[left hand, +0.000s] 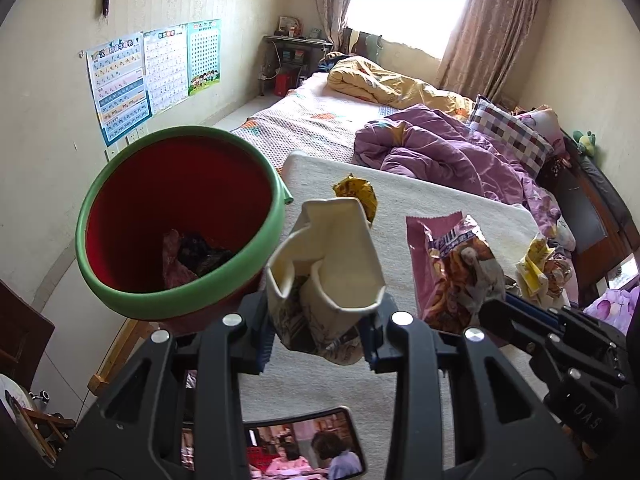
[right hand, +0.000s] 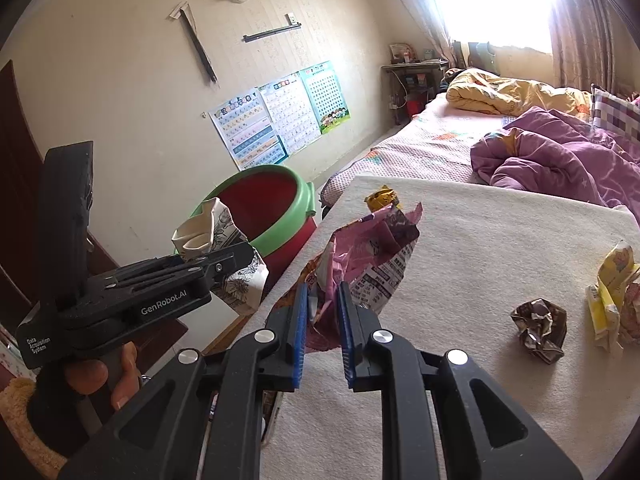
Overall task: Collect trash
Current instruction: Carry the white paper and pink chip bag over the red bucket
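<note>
Pinching a crushed paper cup point(left hand: 324, 276) beside the red bucket point(left hand: 180, 220), the left gripper point(left hand: 316, 336) hides its base. Right gripper point(right hand: 322, 320) jaws clamp the pink wrapper point(right hand: 368, 248); bucket contents unclear.

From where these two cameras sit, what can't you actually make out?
- Bin contents: left wrist view shows only dark and pink scraps in shadow; right wrist view hides the inside behind the rim.
- Phone: cut off by the left gripper and the frame's bottom edge.
- Pink wrapper: print too small to read.
- Crumpled cup: its base is hidden between the fingers.
</note>
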`<state>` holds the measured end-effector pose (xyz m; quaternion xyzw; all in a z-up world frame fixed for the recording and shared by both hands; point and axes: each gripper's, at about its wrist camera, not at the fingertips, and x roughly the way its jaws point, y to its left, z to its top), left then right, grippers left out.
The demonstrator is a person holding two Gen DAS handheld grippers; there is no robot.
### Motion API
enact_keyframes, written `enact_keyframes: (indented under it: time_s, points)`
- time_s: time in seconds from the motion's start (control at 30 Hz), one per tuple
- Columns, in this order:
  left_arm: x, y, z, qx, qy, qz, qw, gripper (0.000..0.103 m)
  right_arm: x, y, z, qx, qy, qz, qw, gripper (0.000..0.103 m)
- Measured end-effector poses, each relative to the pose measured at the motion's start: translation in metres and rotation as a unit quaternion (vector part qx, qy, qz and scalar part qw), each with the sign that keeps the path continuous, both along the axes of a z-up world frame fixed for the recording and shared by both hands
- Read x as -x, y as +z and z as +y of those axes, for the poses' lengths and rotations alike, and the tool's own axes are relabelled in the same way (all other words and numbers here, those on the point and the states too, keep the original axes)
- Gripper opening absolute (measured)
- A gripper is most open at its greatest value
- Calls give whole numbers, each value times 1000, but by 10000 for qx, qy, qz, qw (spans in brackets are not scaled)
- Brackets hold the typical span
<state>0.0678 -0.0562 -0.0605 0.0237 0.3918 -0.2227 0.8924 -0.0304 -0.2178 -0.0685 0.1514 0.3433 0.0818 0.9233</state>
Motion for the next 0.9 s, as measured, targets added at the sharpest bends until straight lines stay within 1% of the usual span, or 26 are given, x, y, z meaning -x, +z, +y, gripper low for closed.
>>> enact_keyframes:
  time_s: [0.33, 0.9]
  points:
    - [-21, 4, 43, 22, 186, -104, 9998, 33, -15, 4, 26, 68, -38, -30, 10000, 15]
    - [-47, -1, 94, -8, 337, -92, 9994, 33, -56, 13, 76, 81, 119, -191, 9997, 15]
